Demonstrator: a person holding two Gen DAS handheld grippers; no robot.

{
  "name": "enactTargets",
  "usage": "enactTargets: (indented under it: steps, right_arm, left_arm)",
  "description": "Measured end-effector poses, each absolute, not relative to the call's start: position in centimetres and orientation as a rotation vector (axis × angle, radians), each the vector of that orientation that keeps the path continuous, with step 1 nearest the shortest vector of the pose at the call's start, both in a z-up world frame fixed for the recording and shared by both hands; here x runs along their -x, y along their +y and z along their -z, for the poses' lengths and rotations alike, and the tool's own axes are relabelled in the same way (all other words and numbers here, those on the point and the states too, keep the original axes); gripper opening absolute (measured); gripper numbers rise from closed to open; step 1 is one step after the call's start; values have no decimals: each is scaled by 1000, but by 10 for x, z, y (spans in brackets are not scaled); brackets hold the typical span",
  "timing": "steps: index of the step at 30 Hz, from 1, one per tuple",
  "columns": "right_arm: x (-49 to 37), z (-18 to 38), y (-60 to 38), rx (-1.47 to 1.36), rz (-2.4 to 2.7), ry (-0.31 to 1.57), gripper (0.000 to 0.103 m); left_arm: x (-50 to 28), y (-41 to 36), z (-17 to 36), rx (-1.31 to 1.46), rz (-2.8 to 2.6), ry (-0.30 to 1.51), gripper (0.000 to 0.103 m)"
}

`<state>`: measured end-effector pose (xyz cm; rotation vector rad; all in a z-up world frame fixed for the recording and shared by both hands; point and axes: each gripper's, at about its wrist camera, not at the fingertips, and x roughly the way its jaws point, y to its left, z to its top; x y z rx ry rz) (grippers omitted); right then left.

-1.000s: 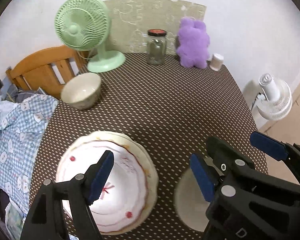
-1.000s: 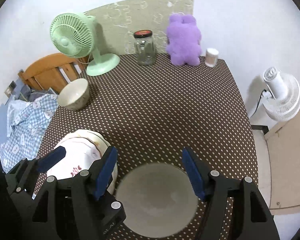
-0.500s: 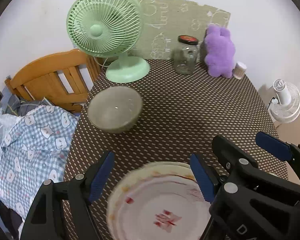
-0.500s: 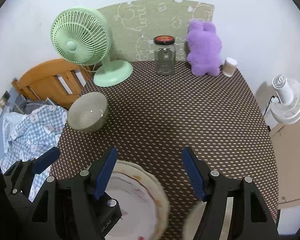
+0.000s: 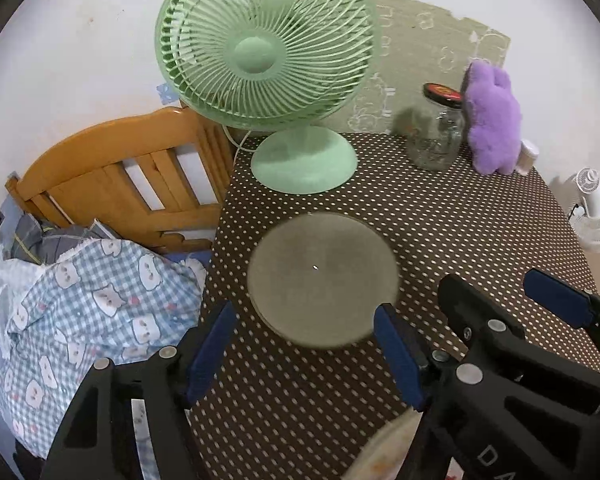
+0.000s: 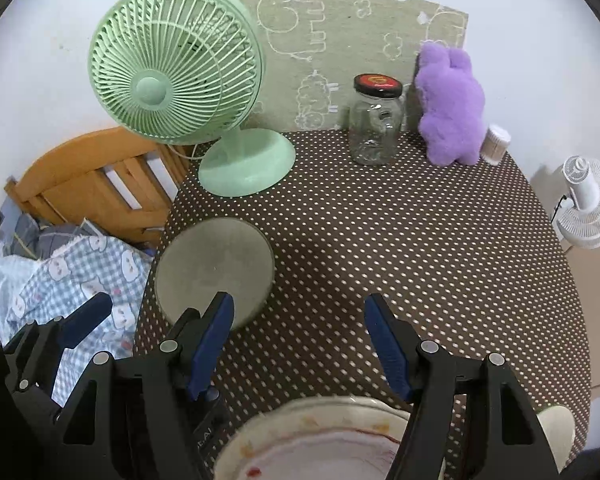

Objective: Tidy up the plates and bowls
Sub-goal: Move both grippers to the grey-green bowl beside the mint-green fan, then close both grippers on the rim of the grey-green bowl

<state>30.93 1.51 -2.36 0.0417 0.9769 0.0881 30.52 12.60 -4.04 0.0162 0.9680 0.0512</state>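
1. I have swung both grippers across the table; the grey bowl (image 5: 322, 278), earlier far off, now sits just ahead.
2. Left gripper (image 5: 302, 354) is closing, empty; right gripper (image 6: 300, 344) gapes, empty.
3. Plate (image 6: 320, 444) lies below; bowl pickup looks next.

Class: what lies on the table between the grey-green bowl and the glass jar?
Nothing: only bare polka-dot tablecloth separates the bowl from the jar, clearest in the right wrist view.
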Motion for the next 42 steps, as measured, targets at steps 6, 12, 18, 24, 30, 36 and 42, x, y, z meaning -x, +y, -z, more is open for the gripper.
enactTargets:
  steps: [6,12,18,24,30,36,42]
  right_arm:
    - [-340,39,33,-36,-60,989,71]
    - [-363,61,45,-35,-53,1022,71]
    - [-383,83,53,-63,-63,1058,62]
    - [-391,97,58,-41,-60,1087,44]
    - [-395,107,61,-51,-68,1114,29]
    - [-395,107,62,-35,-72,1113,28]
    - [-389,99,58,-28,-79,1102,28]
  left_arm:
    - [-333,144,58,-9,-43,983,67]
    - [-356,154,80,-13,-27,1017,66]
    - [-371,162,101,19,5,1060,61]
    - [-377,163,114,7,-10,1081,41]
    - [-379,166,120,10,-5,1094,32]
    - [-379,167,121,6,-8,1088,30]
    - [-373,164,111,11,-11,1073,30]
